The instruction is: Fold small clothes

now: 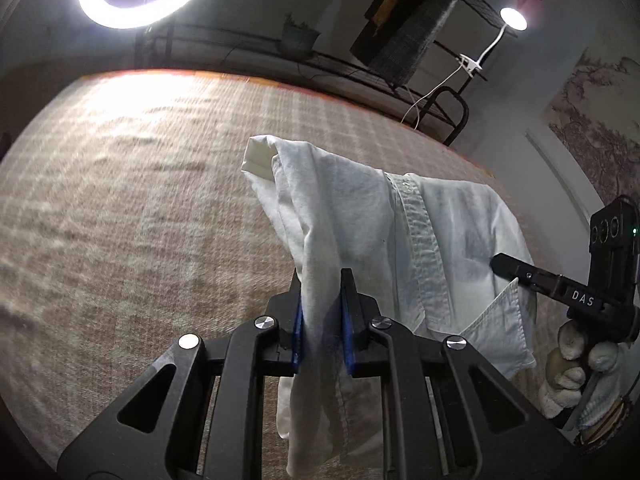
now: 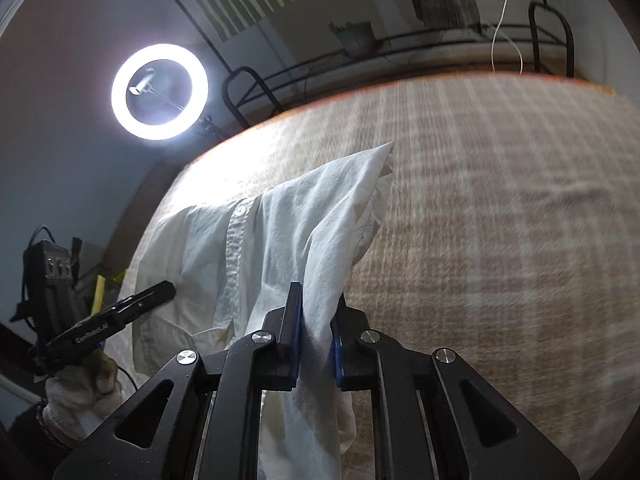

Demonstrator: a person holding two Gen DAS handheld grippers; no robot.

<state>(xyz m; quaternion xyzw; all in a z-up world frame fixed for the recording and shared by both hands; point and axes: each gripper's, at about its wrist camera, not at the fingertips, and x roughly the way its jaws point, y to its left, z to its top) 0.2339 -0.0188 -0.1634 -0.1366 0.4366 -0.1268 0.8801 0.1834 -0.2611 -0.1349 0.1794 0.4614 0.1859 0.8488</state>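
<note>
A wide surface covered with a beige and tan checked woven cloth (image 1: 140,200) carries the work; an orange edge (image 2: 400,92) borders its far side. The cloth lies slightly rumpled, brightly lit near that far edge. Blur hides whether the lifted white shirt (image 1: 360,208) touches it.

Left gripper (image 1: 323,312): black, blue-padded, angled downward, jaws nearly together and clamped on a fold of the white shirt (image 1: 360,232). Right gripper (image 2: 317,320): same pose, pads pressed on another fold of that shirt. Each gripper is carried by a white-gloved hand, the right hand (image 1: 576,364) and the left hand (image 2: 80,396).
</note>
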